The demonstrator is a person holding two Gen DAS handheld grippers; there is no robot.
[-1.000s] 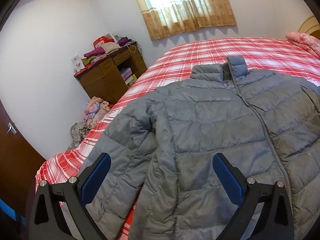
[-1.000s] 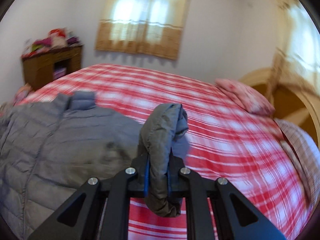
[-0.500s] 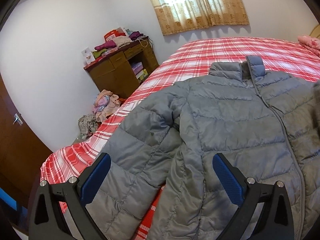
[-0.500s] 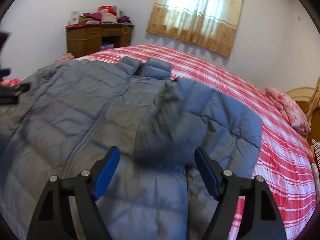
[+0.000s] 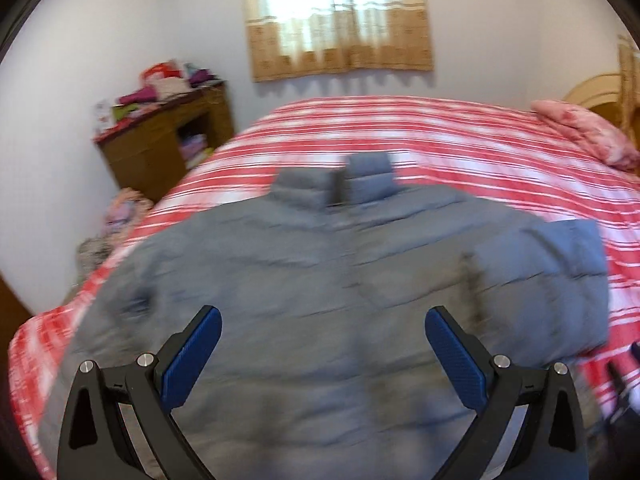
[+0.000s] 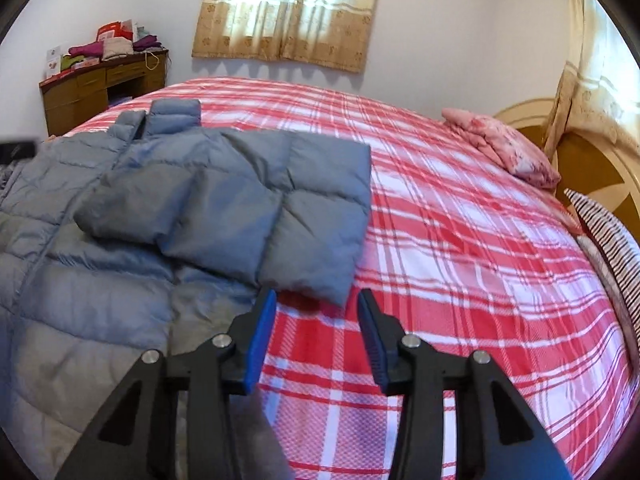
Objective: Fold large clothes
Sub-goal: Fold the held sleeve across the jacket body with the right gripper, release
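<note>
Now, step in hand: sleeve folding on the grey puffer jacket, which lies zip-up on the red plaid bed, collar toward the window
Right sleeve: folded inward across the chest, its cuff end resting near the zip, with one corner hanging just past the jacket's edge onto the bedspread
Right gripper: jaws released and parted, holding nothing, hovering just short of the folded sleeve's lower corner
Left gripper: jaws released wide, empty, poised over the jacket's lower front; this view is blurred, so fine detail is uncertain
Left sleeve: lies out at the jacket's side, not yet folded in, as far as the blur allows
Progress: early, one sleeve in, body folds not begun
Next move calls for: the left gripper reaching the left cuff, pinching the padded fabric firmly and carrying it across the chest to mirror the right
Watch for: slippery puffy fabric springing back open
</note>
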